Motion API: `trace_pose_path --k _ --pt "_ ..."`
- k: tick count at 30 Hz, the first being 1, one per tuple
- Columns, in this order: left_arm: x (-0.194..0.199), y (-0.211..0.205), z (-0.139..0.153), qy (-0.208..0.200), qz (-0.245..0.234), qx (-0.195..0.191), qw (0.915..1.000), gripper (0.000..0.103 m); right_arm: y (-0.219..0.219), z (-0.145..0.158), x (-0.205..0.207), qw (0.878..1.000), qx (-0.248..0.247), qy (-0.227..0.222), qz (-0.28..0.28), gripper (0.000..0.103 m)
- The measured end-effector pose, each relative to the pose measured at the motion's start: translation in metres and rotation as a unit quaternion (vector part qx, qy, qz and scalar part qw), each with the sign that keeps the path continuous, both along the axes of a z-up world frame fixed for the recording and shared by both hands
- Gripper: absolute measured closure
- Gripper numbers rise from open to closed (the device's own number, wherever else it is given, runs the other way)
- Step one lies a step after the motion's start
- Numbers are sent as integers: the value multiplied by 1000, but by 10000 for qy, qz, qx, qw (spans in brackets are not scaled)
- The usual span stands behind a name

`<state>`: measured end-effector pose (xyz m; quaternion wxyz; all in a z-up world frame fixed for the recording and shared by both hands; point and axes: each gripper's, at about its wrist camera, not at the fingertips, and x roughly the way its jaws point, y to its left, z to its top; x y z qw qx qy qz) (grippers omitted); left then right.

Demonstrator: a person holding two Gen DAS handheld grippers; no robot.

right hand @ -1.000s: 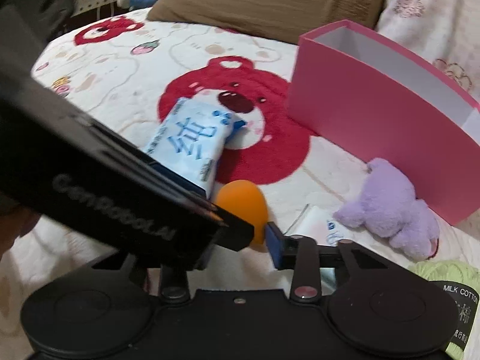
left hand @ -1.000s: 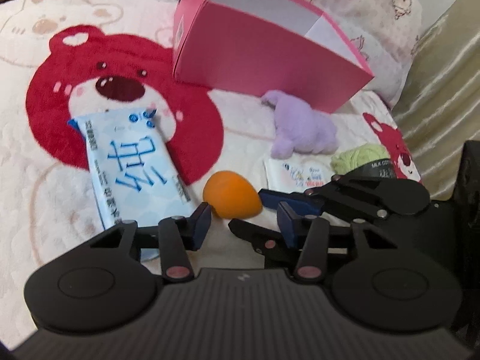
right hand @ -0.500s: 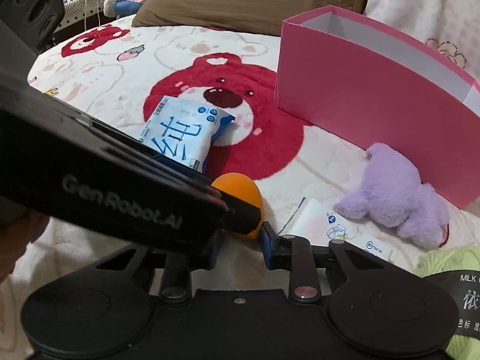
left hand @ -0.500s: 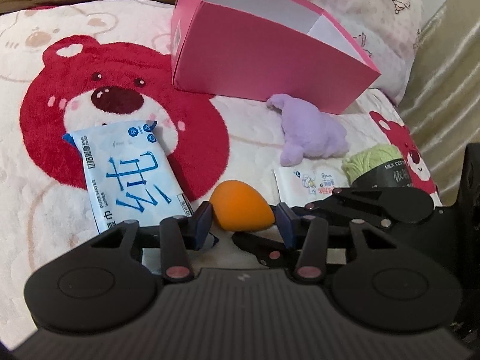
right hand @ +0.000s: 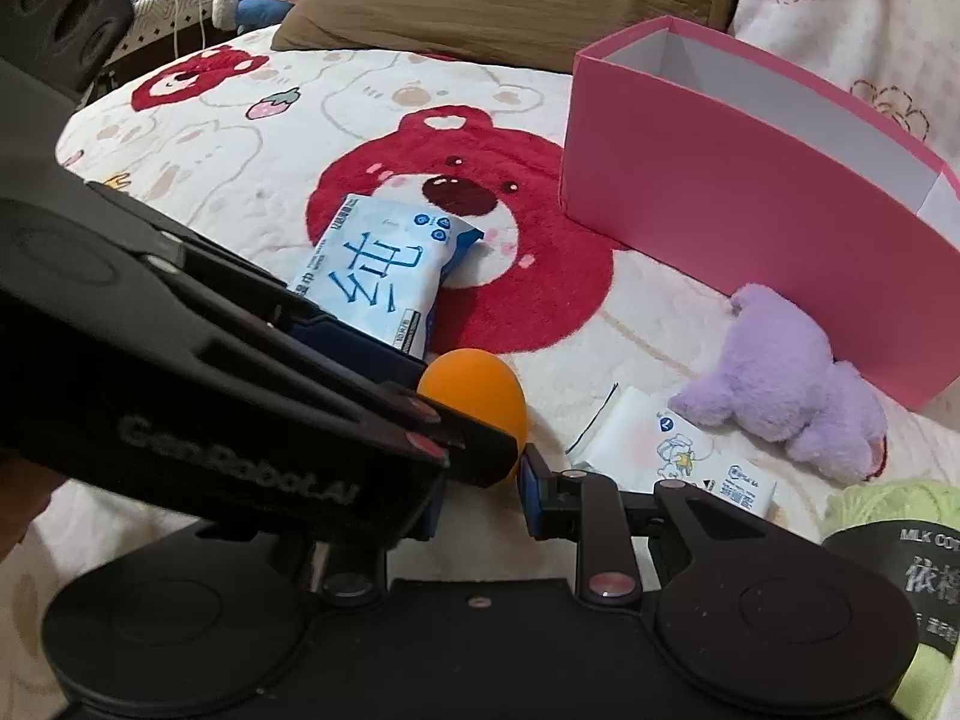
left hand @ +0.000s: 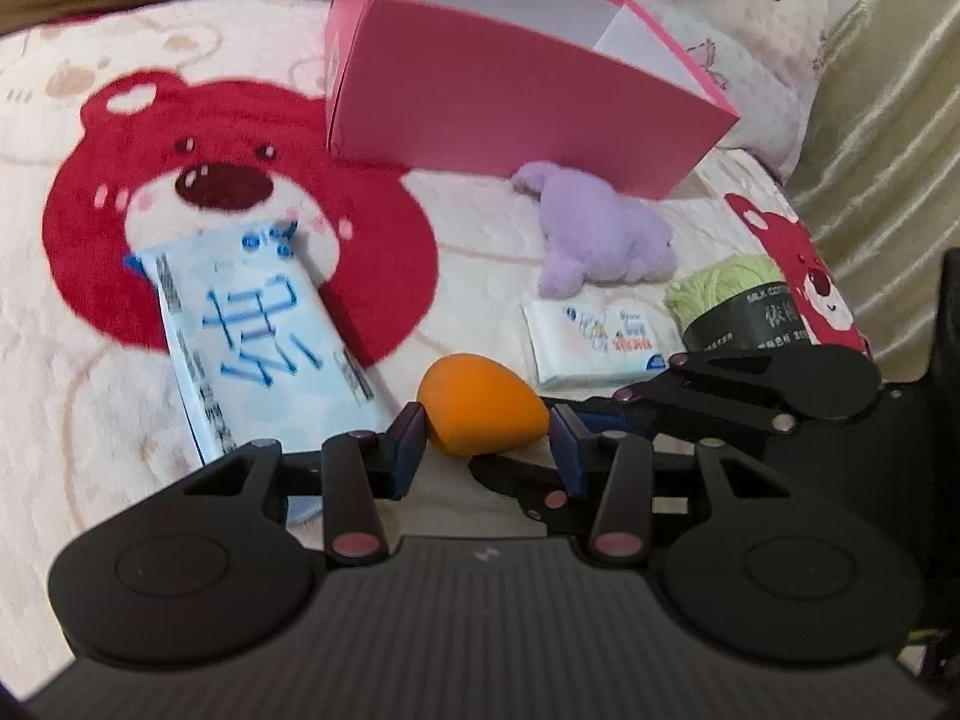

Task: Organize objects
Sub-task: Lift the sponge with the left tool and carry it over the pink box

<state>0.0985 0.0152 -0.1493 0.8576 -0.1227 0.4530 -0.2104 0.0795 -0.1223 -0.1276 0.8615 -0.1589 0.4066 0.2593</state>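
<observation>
Closing since before, left hand-held gripper [left hand: 489,441] brackets orange sponge [left hand: 480,405], its tip pointing right.

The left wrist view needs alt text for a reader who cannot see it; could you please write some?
The left gripper is closing its jaws around an orange egg-shaped sponge on a bear-print blanket. A blue wet-wipes pack lies to its left; a tissue packet, purple plush, green yarn and open pink box lie beyond.
</observation>
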Motion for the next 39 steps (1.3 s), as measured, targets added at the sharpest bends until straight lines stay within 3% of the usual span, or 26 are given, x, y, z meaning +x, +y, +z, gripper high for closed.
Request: trace_pose_path --k 10,39 --pt "-12 -3 16 -134 -81 -81 9998 60 -3 11 -7 9999 -99 103 29 73" --pt "-9 -35 90 -388 -493 23 9980 60 -35 82 -26 9967 -414 -541 433 73"
